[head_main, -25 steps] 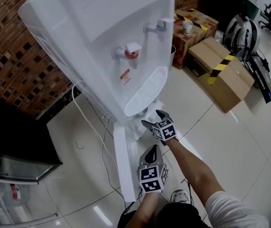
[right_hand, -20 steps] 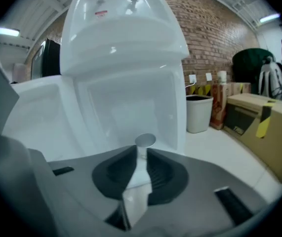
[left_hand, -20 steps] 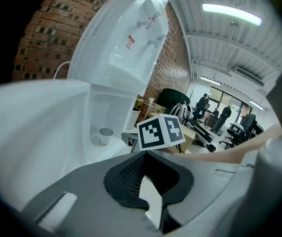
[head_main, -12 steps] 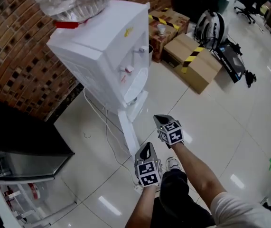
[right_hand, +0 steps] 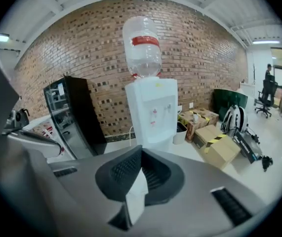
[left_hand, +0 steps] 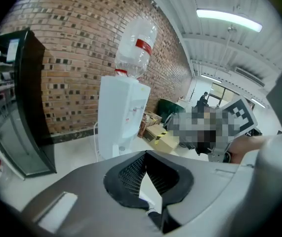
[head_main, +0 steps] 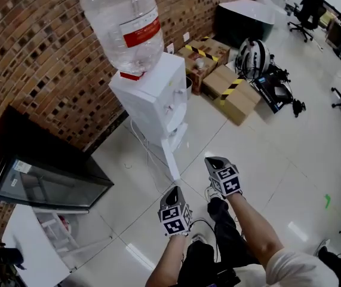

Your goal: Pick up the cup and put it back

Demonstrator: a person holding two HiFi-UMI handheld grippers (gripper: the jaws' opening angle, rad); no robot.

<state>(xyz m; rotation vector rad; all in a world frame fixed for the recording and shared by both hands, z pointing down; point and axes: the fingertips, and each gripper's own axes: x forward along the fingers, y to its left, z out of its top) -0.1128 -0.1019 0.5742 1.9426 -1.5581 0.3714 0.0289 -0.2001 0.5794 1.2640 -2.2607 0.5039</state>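
We judge premises office-type workspace with storage corner. We note brick wall [head_main: 51,52], glossy tiled floor [head_main: 289,154], strip ceiling light [left_hand: 228,19], bottled water dispenser [head_main: 152,100] against wall, taped cardboard boxes [head_main: 233,97] beside it, swivel office chairs [head_main: 304,8] at far end, glass-front cabinet [head_main: 45,178].

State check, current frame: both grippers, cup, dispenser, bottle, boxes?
left gripper: shut, empty
right gripper: shut, empty
cup: upright on the striped box, not held
water dispenser: upright by the brick wall
bottle: inverted on the dispenser
floor box: closed
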